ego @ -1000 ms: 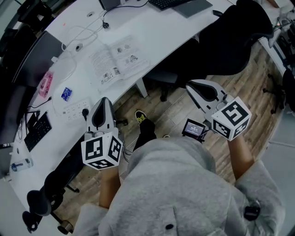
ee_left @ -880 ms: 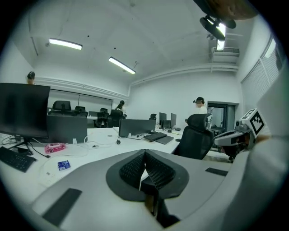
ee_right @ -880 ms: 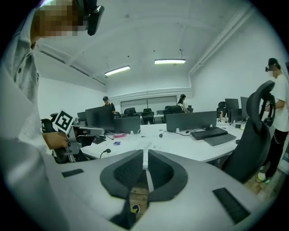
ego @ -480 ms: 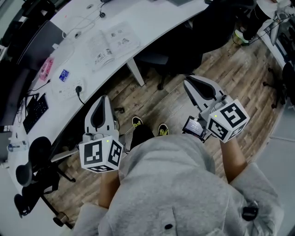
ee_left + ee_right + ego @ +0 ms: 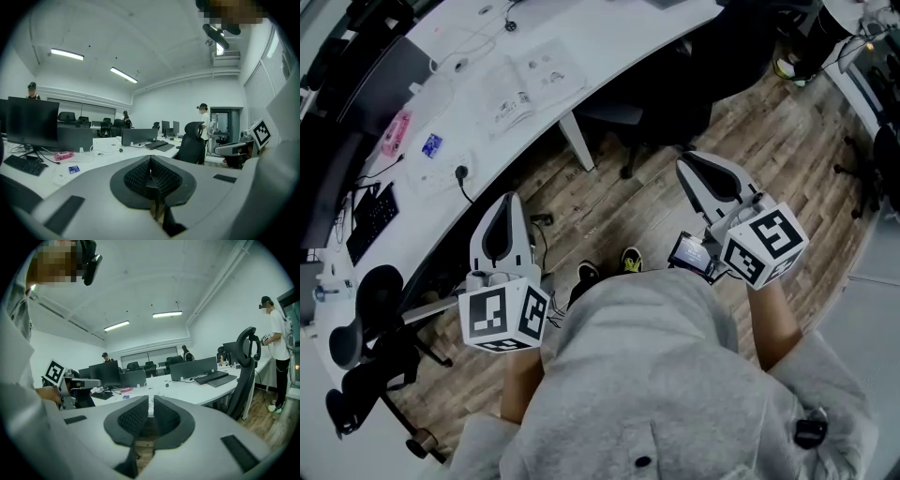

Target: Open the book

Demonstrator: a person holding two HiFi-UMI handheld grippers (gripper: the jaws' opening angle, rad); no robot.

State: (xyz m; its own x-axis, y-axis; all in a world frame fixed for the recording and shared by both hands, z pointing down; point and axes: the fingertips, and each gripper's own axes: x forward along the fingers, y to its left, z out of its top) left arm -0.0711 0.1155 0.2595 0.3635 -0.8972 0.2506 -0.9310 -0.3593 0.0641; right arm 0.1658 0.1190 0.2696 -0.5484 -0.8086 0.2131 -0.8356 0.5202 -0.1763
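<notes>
Book [image 5: 530,82] lies on the white desk [image 5: 609,47], pages apparently already spread, though it's small here. We hold both grippers low by the body over the wood floor [image 5: 628,211], well apart from it; we judge the task done. Left gripper [image 5: 508,202] pressed together, empty. Right gripper [image 5: 689,164] nearly together, thin slit, empty. Versus a second ago, we've backed off and the desk sits farther away.

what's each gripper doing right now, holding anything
left gripper: closed, holding nothing
right gripper: open only a sliver, holding nothing
</notes>
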